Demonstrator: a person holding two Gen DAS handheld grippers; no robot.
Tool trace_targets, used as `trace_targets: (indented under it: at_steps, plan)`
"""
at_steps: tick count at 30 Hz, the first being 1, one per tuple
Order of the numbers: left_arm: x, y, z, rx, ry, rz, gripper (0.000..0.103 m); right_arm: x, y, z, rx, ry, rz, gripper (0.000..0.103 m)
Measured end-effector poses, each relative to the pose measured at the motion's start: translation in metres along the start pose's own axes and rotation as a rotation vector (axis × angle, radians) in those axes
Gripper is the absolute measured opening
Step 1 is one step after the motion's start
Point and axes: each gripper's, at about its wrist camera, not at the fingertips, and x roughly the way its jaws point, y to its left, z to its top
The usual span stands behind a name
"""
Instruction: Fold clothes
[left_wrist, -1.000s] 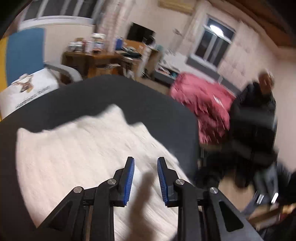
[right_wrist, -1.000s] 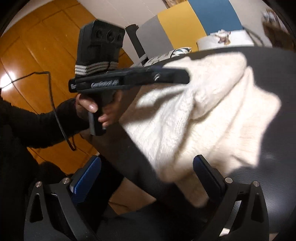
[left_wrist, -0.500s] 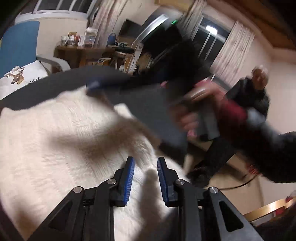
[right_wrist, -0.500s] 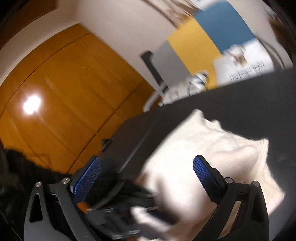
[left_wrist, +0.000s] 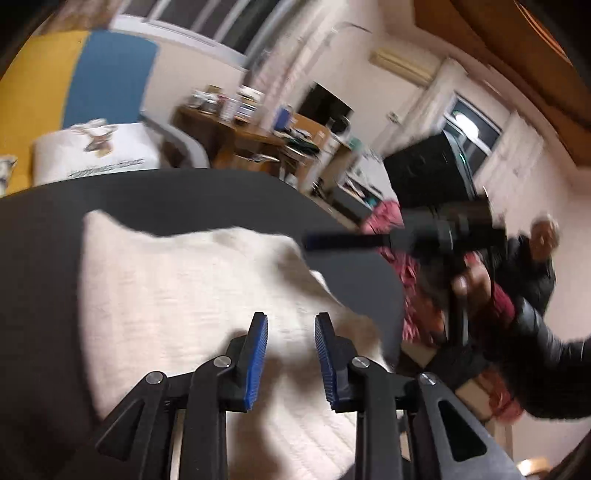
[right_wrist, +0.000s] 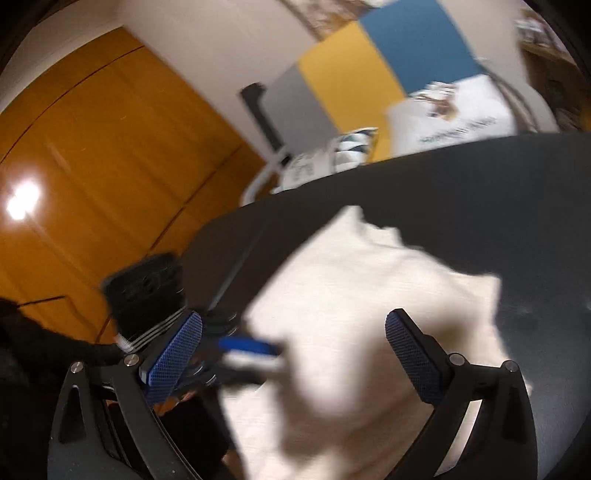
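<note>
The dark worktop (left_wrist: 207, 199) fills my view, and the cream knit sweater (left_wrist: 177, 295) lies spread across its near half — blurred in both cameras. My right claw (right_wrist: 293, 354) hangs above the sweater's near edge, released, its pads wide apart. My left claw (left_wrist: 290, 360) hovers over the sweater's near right part — narrowly parted, holding nothing.

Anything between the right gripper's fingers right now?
No: in the right wrist view the right gripper is open, with only the white sweater on the table behind the gap.
</note>
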Motion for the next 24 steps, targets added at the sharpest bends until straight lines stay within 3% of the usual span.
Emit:
trace_targets:
  at_steps: [4,11,13,16,17,20,22,24]
  plan:
    - [0.004,0.013,-0.022,-0.078,0.025,0.011,0.026,0.012,0.018,-0.006,-0.091,0.073,-0.118,0.101]
    - [-0.048,0.023,-0.027,-0.188,-0.127,0.01,0.029,0.033,0.05,-0.016,-0.25,0.201,-0.324,0.102]
    - [-0.051,0.025,-0.037,-0.174,-0.106,0.046,0.029,0.029,0.078,-0.025,-0.359,0.181,-0.342,0.102]
    - [-0.038,0.033,-0.049,-0.146,0.003,0.104,0.029,0.045,0.102,-0.046,-0.471,0.204,-0.467,0.102]
    - [-0.029,0.035,-0.057,-0.133,0.048,0.119,0.029,0.054,0.1,-0.053,-0.46,0.228,-0.486,0.102]
    - [-0.026,0.033,-0.062,-0.103,0.021,0.135,0.029,0.086,0.065,-0.087,-0.383,0.371,-0.618,0.102]
    - [-0.035,0.038,-0.057,-0.165,0.002,0.097,0.029,0.072,0.042,-0.094,-0.226,0.239,-0.535,0.103]
    - [-0.05,0.046,-0.053,-0.219,-0.041,0.067,0.03,0.069,0.042,-0.095,-0.222,0.224,-0.559,0.103]
